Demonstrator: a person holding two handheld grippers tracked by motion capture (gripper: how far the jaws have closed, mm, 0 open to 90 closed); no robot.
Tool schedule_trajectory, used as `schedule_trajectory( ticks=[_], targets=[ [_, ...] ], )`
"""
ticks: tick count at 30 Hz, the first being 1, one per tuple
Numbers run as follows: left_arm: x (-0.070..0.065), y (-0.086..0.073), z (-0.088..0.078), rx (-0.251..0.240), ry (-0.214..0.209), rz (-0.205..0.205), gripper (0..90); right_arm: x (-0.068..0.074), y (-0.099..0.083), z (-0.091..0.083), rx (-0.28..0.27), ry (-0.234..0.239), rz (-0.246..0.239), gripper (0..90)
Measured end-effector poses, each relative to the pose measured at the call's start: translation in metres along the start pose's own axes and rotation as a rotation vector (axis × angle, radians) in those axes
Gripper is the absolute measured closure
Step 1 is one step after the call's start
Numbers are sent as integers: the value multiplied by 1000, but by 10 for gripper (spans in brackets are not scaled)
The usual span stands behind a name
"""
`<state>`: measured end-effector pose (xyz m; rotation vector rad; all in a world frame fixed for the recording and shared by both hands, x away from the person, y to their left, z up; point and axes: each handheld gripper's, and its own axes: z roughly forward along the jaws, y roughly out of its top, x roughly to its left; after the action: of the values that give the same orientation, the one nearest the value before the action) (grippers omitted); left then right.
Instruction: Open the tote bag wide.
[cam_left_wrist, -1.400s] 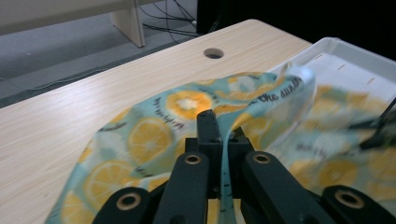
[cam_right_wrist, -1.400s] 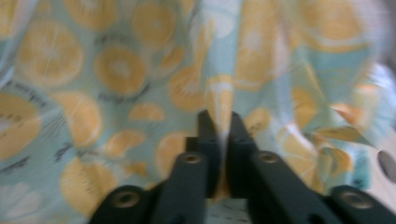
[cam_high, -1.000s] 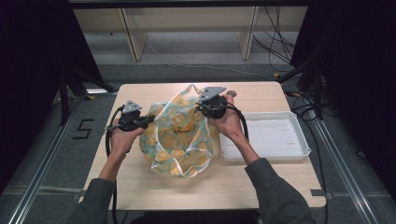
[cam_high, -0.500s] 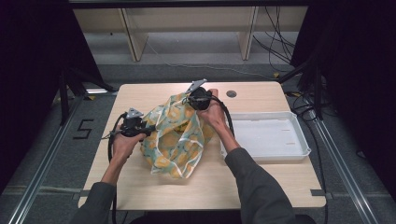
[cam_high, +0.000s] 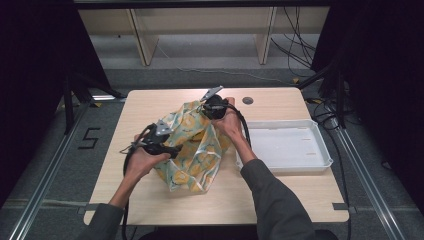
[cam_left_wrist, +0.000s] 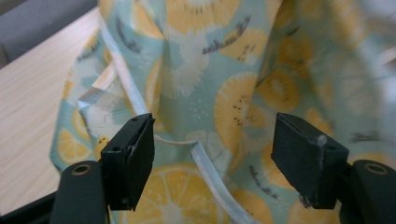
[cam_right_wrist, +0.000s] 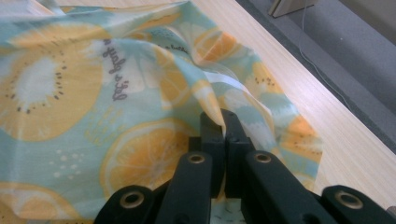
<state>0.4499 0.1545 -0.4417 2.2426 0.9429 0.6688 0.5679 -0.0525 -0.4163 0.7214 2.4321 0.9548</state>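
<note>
- Dark curtains and grey floor surround a light wooden table (cam_high: 150, 110); a white tray (cam_high: 300, 165) lies along its right edge.
- A fruit-print cloth (cam_high: 192, 150), teal with orange slices and kiwi halves, sits bunched near the table's middle, drawn up toward the far edge.
- The right tool (cam_right_wrist: 225, 122) is clamped tight on a fold of the cloth's hem and holds it raised above the table.
- The left tool (cam_left_wrist: 212, 161) has just been opening; its jaws now stand wide apart, the cloth's pale hem running between them without either pad pressing it.
- Compared with a second ago, the cloth is narrower and taller, no longer spread between both tools.
- Judging by this, the left side is released, probably to regrip lower for the next fold.
</note>
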Motion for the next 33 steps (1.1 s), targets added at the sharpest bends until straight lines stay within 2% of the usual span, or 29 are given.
schedule_trajectory(
  ticks=[1,2,3,4,5,7,8,9,10,11,12,13,14,15,17,18,19,20,22,23,24,25,26,27,29,30,31,32,33],
  targets=[
    [-2,0,7,29,39,53,447,-1,-1,-1,3,4,-6,900],
    [-3,0,12,48,79,105,447,-1,-1,-1,3,4,-6,900],
    [-2,1,16,52,88,129,560,-2,-2,0,7,15,-16,900],
    [-1,2,18,32,77,119,676,-4,-3,2,1,9,-31,898],
    [1,4,17,-4,86,100,784,-4,-4,2,4,2,-11,886],
    [8,11,9,-52,108,84,884,-5,-7,1,-2,-1,6,843],
    [17,21,-4,-109,104,59,896,-7,-10,1,10,-23,40,734],
    [17,21,-4,-109,104,59,897,-7,-11,1,32,-27,45,679],
    [21,26,-8,-139,97,38,897,-7,-12,1,40,-43,43,636],
    [25,32,-12,-154,98,18,897,-7,-12,1,40,-43,43,636],
    [31,38,-15,-156,98,17,897,-9,-13,-1,42,-47,34,603],
    [35,44,-16,-159,98,-2,897,-9,-15,-2,13,-67,25,560],
    [40,48,-16,-147,92,-9,897,-10,-16,-5,13,-50,16,521],
    [44,52,-15,-151,85,-38,897,-10,-17,-10,11,-32,15,486],
    [52,56,-11,-146,60,-75,897,-5,-20,-21,-24,-33,19,424],
    [54,57,-8,-157,58,-100,897,-2,-21,-27,-43,-1,40,411],
    [57,58,-7,-140,60,-92,897,1,-23,-32,-66,20,43,400],
    [57,58,-4,-146,59,-110,897,2,-25,-37,-71,48,21,392],
    [59,57,0,-135,54,-112,897,6,-28,-40,-44,30,16,388],
    [60,56,3,-135,58,-120,897,5,-30,-37,-17,16,-18,384],
    [61,56,4,-136,59,-134,897,6,-35,-27,29,-51,-41,412],
    [63,55,5,-124,55,-125,897,6,-35,-27,29,-51,-41,412],
    [62,54,8,-145,57,-150,897,5,-39,-19,71,-68,-74,584],
    [64,53,10,-142,56,-153,897,5,-39,-19,71,-68,-74,584],
    [68,49,13,-128,56,-152,897,5,-40,-11,86,-83,-99,781],
    [68,47,18,-135,59,-175,897,3,-39,-9,87,-87,-100,831],
    [70,44,21,-118,61,-172,897,2,-39,-6,88,-90,-74,865],
    [71,40,26,-113,64,-183,897,0,-38,-3,87,-90,-71,874],
    [73,35,30,-88,65,-182,897,-3,-37,-1,101,-95,-71,878]
  ],
)
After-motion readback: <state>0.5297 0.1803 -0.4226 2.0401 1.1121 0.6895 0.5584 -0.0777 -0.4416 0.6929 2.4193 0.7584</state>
